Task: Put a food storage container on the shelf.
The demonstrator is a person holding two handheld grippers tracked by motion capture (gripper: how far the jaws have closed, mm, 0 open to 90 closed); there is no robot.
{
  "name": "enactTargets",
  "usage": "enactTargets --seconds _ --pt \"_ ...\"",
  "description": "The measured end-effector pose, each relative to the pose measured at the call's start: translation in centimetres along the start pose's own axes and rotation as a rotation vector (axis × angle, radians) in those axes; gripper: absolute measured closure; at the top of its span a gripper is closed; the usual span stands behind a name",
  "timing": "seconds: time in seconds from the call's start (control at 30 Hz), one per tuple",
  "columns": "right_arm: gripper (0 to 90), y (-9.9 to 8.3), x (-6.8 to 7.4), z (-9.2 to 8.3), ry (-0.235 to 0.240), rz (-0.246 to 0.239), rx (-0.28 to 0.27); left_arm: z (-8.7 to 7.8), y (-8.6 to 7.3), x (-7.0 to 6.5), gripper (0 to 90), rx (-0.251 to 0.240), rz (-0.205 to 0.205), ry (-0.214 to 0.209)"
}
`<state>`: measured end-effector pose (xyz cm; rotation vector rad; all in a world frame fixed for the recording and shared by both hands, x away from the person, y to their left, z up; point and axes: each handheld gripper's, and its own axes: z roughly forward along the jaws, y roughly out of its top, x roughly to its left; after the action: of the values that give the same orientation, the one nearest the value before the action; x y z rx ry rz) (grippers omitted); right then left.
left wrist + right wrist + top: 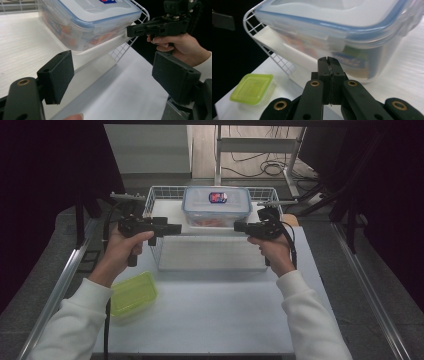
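Near the bench's front-left corner sits a small lime-green lidded container (133, 293). The left hand-held gripper (172, 228) hovers wide apart and empty. A clear plastic food box (216, 206) with a blue-sealed clip lid and red label rests in the white wire basket (165, 195) at the far edge. The right hand-held gripper (239, 226) is fully closed, grasping nothing, just beside the box.

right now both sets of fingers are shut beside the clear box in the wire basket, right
Not both. The left gripper has its fingers wide open, as the left gripper view shows. The right gripper is shut beside the clear box in the wire basket.
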<state>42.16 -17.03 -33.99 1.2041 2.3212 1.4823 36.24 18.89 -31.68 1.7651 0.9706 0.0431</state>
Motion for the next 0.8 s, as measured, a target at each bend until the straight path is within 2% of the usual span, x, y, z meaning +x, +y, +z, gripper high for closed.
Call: enactTargets --seconds 0.27,0.37,0.43,0.57,0.7,0.8 --pt "88.8 -1.4 1.0 -1.2 0.050 -0.016 -0.007 -0.4 -2.2 -0.4 17.3 -0.021 -0.018 -0.023" --pt "88.4 -2.5 1.2 -1.8 0.058 -0.029 -0.005 -0.5 -3.6 -0.9 17.6 -0.022 -0.014 -0.001" --pt "88.0 -3.6 1.3 -2.0 0.085 -0.026 -0.009 -0.4 -4.7 -1.2 17.9 -0.017 0.000 0.012" --pt "87.7 -6.0 1.6 -2.1 0.098 -0.032 0.006 -0.2 -7.1 -1.3 18.5 -0.011 -0.022 -0.011" --pt "85.9 -8.5 1.7 -2.4 0.089 -0.052 0.035 0.1 -9.7 -1.3 18.9 0.004 -0.021 0.028" --pt "84.9 -10.5 1.6 -2.8 0.098 -0.051 0.051 0.3 -11.7 -1.1 20.1 0.022 -0.022 0.029"
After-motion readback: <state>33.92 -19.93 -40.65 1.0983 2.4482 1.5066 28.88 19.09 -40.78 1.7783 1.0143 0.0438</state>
